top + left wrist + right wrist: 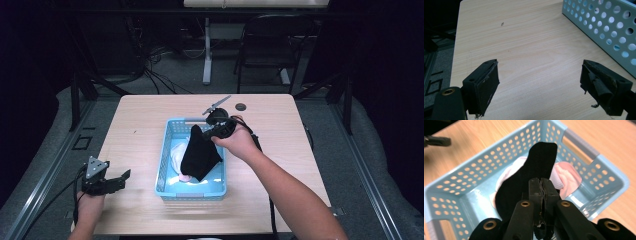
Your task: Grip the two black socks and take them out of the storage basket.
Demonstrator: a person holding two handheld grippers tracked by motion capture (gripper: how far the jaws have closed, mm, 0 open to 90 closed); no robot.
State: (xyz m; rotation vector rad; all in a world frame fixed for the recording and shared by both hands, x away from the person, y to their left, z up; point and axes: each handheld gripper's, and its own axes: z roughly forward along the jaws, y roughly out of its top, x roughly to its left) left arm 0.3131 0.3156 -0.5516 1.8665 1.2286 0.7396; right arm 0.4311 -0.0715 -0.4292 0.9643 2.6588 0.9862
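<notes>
A black sock is held up at the centre of the high view by the right gripper, whose jaws are pressed together on the sock's upper edge; in the right gripper view the two pads meet with only thin dark fabric between them. The rest of the sock hangs down into the light blue basket, its lower end draped over a pale pink and white garment.

A slip is judged the main risk: only a narrow fold of cloth seems to be caught, so a quick lift or swing could pull it free and drop the sock back into the basket. The pink garment could also be dragged up if the hanging end clings to it, and the sock could snag on the perforated wall.

The sock is plain black, ribbed, soft and limp, hanging long with a rounded end at the top of the right gripper view.

The left gripper rests at the lower left of the high view on the wooden table, jaws wide apart and empty.
</notes>
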